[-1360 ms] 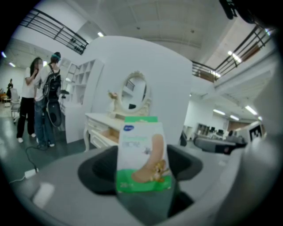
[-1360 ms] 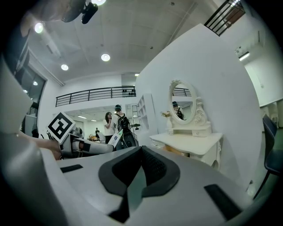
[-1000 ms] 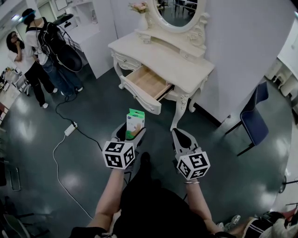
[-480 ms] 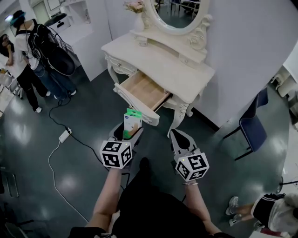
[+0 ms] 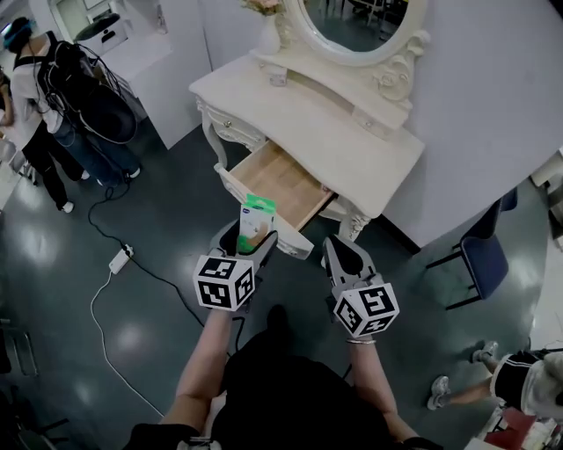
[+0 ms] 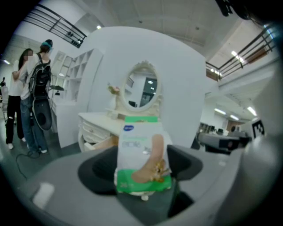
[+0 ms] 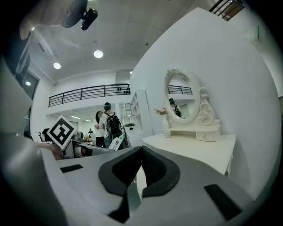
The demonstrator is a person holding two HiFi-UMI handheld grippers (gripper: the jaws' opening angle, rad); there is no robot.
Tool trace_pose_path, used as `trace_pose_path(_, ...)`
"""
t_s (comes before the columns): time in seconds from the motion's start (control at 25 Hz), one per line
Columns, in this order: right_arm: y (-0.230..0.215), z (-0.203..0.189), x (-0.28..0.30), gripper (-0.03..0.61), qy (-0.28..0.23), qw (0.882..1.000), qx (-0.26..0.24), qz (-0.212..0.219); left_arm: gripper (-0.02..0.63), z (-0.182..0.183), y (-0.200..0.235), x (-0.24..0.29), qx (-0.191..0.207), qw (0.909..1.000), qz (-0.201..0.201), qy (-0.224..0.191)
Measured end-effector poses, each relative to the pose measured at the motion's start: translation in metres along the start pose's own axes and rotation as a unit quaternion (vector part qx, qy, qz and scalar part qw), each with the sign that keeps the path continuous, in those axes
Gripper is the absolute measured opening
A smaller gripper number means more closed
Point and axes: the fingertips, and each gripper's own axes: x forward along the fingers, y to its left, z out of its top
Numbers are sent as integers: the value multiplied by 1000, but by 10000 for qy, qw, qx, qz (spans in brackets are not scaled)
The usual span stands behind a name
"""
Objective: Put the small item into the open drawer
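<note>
One packet [image 5: 256, 218], upright, clamped in your L gripper [image 5: 248, 242] jaws; open drawer [image 5: 280, 174] lies just ahead, nearer L; R gripper [image 5: 343, 257] jaws closed, empty

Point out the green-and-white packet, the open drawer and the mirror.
green-and-white packet [image 5: 256, 223], head view, its printed front.
open drawer [image 5: 280, 179], head view, bare wooden bottom.
mirror [image 5: 352, 18], head view, the glass.

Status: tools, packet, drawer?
Left tool shut on packet. Right tool shut, empty. Drawer open ahead, packet not in yet. Nothing in between.
</note>
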Motion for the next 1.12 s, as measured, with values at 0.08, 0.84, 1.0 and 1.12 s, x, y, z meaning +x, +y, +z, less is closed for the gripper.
trace_pose_path(0.08,-5,5,16,-3,-2,10000,-4,-48,351,9,10,13,24,10000,-38,8)
trace_pose_path(0.84,-39,31,88,-3,-108,9991,-55,-415,351,60,55,83,233,9988,-414,-95)
trace_pose_path(1.0,-51,40,98,-3,-180,9989,-73,-419,351,69,61,98,221,9989,-375,-158)
trace_pose_path(1.12,-62,46,108,-3,-227,9990,-101,-381,351,77,67,112,235,9990,-320,-203)
